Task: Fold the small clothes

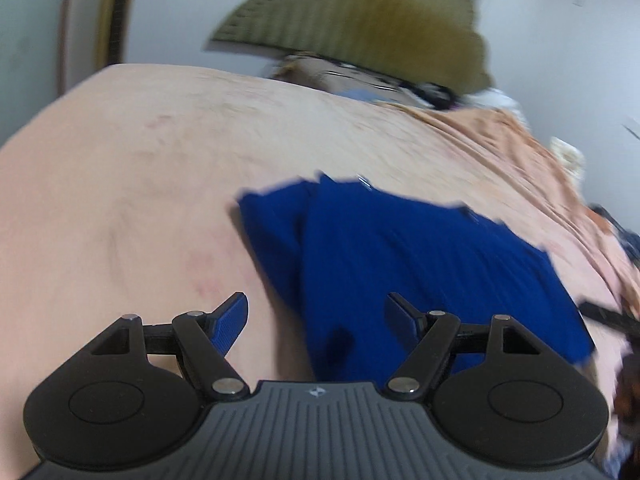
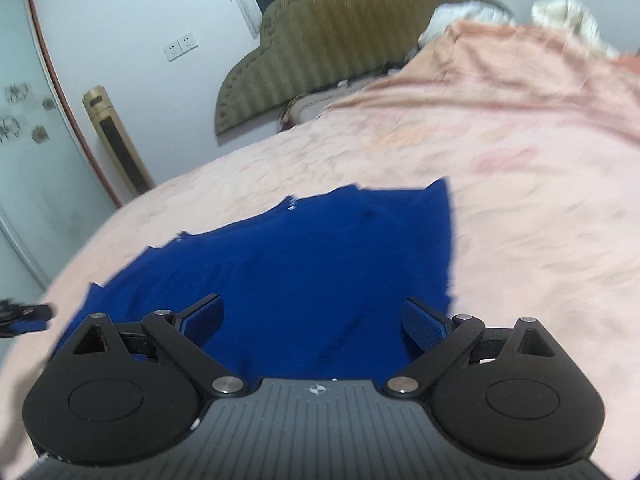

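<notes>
Both grippers, left gripper point(image 1: 316, 320) and right gripper point(image 2: 314, 320), wide open, empty; blue garment point(image 2: 300, 272) spread ahead on bed point(image 2: 520, 220), probably nearer the right.

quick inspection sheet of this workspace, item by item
surface: bed under a wrinkled peach-pink blanket.
job's things: one royal-blue knit garment lying flat on the blanket; blurred, fold state unclear.
clutter: white crumpled bedding at the far edge of the bed.
grippers: left gripper open, over the garment's edge, nothing between the jaws; right gripper open above the garment, nothing gripped.
cables: nothing seen.
surroundings: olive quilted scalloped headboard, white wall with two sockets, gold tower-shaped appliance, frosted glass door.
</notes>
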Demonstrator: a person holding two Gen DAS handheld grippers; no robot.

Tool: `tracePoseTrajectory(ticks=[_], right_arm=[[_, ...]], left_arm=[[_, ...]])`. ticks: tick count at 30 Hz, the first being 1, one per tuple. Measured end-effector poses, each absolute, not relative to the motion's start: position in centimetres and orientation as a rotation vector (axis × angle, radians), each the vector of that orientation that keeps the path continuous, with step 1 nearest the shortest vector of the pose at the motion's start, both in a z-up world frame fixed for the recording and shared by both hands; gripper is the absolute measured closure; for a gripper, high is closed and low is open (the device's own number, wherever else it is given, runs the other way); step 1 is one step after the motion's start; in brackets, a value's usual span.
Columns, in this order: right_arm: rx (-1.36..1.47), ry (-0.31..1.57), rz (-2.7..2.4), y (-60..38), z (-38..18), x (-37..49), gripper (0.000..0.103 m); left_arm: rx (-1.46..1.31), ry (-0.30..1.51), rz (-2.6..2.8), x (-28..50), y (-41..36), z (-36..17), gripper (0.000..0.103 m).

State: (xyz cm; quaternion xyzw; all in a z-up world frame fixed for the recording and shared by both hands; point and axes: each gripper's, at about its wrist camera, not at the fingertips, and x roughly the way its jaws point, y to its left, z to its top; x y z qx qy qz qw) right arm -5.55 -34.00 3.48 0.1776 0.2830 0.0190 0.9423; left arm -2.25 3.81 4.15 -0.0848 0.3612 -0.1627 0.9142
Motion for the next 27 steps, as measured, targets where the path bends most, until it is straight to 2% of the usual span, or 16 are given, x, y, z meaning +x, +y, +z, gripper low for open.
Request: tracePoseTrajectory(ticks=[4,7,8,9,10,11,12,14,19,22,24,27], right_arm=[[0.267,0.59,0.012,-34.4,3.7,-7.3,0.007],[0.27,0.621,0.009,-34.9,3.2,-8.1,0.016],[0.279,0.637,0.012,-35.1,3.0,-8.3,0.022],[0.289,0.644,0.017,-35.2,2.8,-8.5,0.036],[0.304,0.652,0.022,-35.2,2.5,-8.7,0.044],[0.324,0.662,0.026,-35.4,2.2,-8.7,0.062],[0.336,0.668,0.029,-35.6,1.9,-8.7,0.08],[0.36,0.664,0.008,-36.1,1.5,-8.8,0.094],[0.332,0.594,-0.03,-36.4,2.6,-9.8,0.097],[0.271,0.572,-0.038,-36.2,3.7,-10.2,0.097],[0.207,0.591,-0.06,-35.9,3.7,-10.2,0.097],[0.131,0.656,-0.074,-35.5,2.7,-9.6,0.097]], left_arm=[[-0.067,0.719,-0.437,-4.9,2.5,2.9,0.028],[0.038,0.69,-0.456,-5.4,1.0,1.9,0.029],[0.053,0.683,-0.451,-5.5,0.8,1.6,0.031],[0.055,0.682,-0.444,-5.4,0.7,1.3,0.046],[0.044,0.702,-0.448,-5.4,0.8,0.9,0.06],[0.028,0.73,-0.454,-5.3,0.8,0.5,0.083],[0.002,0.751,-0.456,-4.8,0.9,0.2,0.087],[-0.022,0.742,-0.475,-4.9,1.1,0.1,0.092],[0.05,0.653,-0.514,-7.1,1.9,3.3,0.094],[0.213,0.625,-0.578,-8.9,2.0,5.1,0.095],[0.421,0.664,-0.592,-9.8,1.0,4.2,0.096],[0.551,0.764,-0.582,-10.0,0.8,1.7,0.097]])
